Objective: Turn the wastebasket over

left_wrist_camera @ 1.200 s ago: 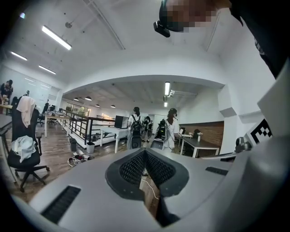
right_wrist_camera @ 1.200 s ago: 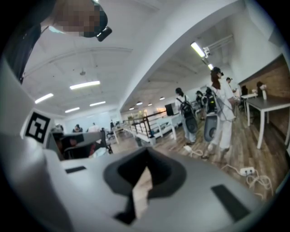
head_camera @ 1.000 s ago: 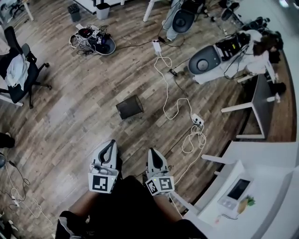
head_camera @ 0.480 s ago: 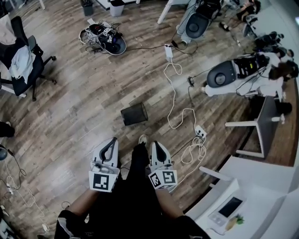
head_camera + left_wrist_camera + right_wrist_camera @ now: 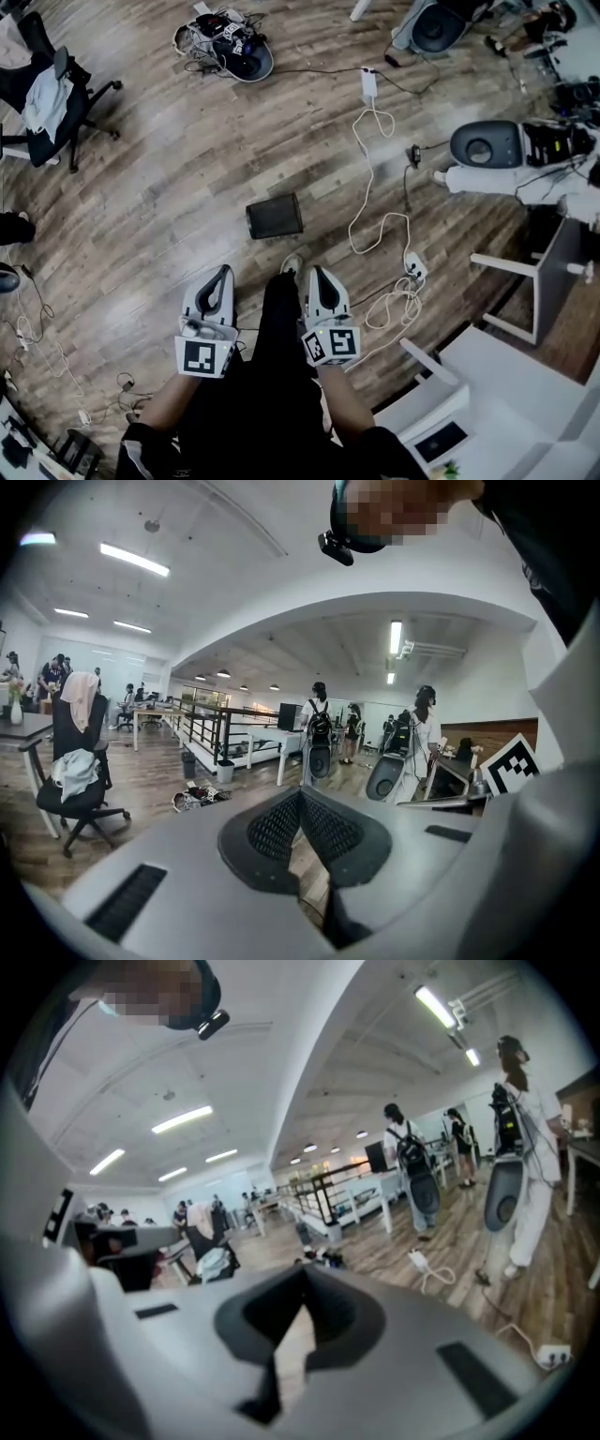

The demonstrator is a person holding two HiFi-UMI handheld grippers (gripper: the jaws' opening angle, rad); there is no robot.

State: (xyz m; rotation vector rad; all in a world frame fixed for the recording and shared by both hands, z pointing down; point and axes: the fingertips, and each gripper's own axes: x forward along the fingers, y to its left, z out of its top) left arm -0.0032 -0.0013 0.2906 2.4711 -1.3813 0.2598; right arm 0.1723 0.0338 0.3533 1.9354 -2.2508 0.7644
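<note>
Wood-plank flooring (image 5: 159, 206) spreads under you in the head view. At its far left a black office chair draped with pale clothing (image 5: 47, 94) stands on its castors, and further along the top edge a tangled heap of cables and dark gear (image 5: 225, 42) lies on the planks.

Your left gripper (image 5: 222, 274) is low in the view beside your dark trouser leg. Its textured dark pads (image 5: 277, 825) are pressed together at the tips, with only floor showing behind them.

Just ahead of both grippers and clear of them, the black mesh wastebasket (image 5: 274, 217) rests on the floor by itself. It seems to lie on its side, with one flat mesh wall facing up.

Your right gripper (image 5: 316, 274) sits on the other side of your leg, level with the left one. Its jaws are also pressed together and pinch nothing.

Further right a white power cable with plug blocks (image 5: 375, 187) snakes across the planks. Beyond it a white machine with a round dark grey face (image 5: 487, 145) lies near the right edge. A white desk (image 5: 525, 394) fills the lower right corner.
</note>
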